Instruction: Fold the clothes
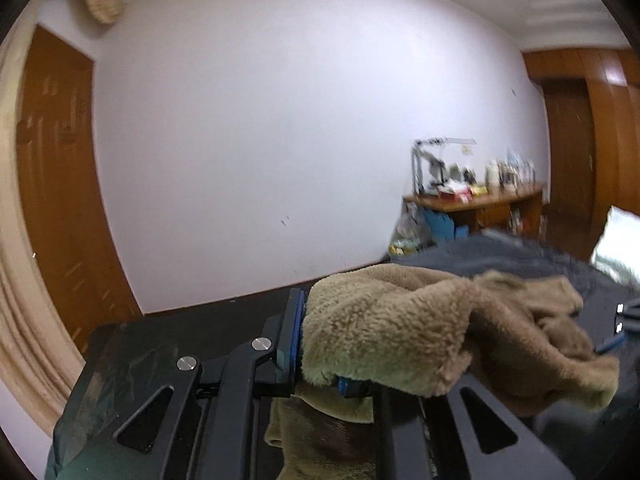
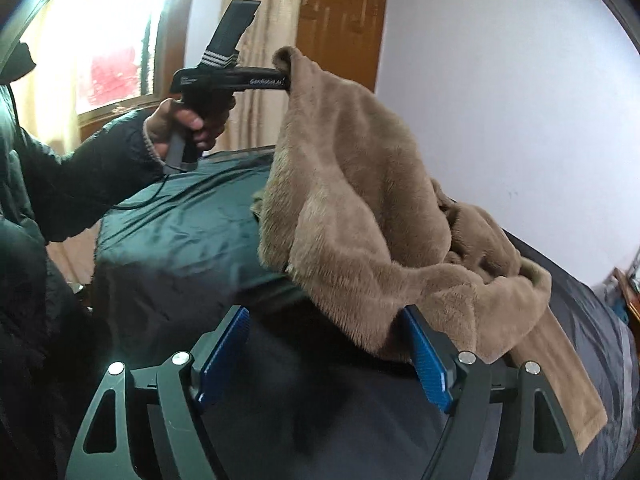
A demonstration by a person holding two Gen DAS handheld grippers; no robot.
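Two grippers over dark bedding (image 2: 172,240), one tan fleece garment (image 2: 360,208) between them

Left gripper (image 1: 320,360): clamped on garment; fleece bunched between blue pads, spilling over right finger and forward-right of tool; more fleece hanging below the jaws. Seen from right wrist view: same gripper (image 2: 285,76) raised high, holding top edge of garment, hand (image 2: 188,120) on grip, dark padded sleeve (image 2: 92,172) behind it

Right gripper (image 2: 328,356): jaws spread wide, blue pads (image 2: 426,360) apart, nothing between them; lower hem of garment draped just ahead of right finger, touching or nearly touching its pad — cannot tell which

Garment: hanging from left gripper in a long fold, lower part heaped on bedding ahead of right gripper, one strip trailing down past right finger toward lower right

Surroundings: white wall (image 1: 280,120) ahead of left gripper; wooden door (image 1: 56,184) to its left; cluttered wooden desk (image 1: 480,200) far right; bright window (image 2: 108,40) and curtain (image 2: 256,12) beyond left gripper in right wrist view
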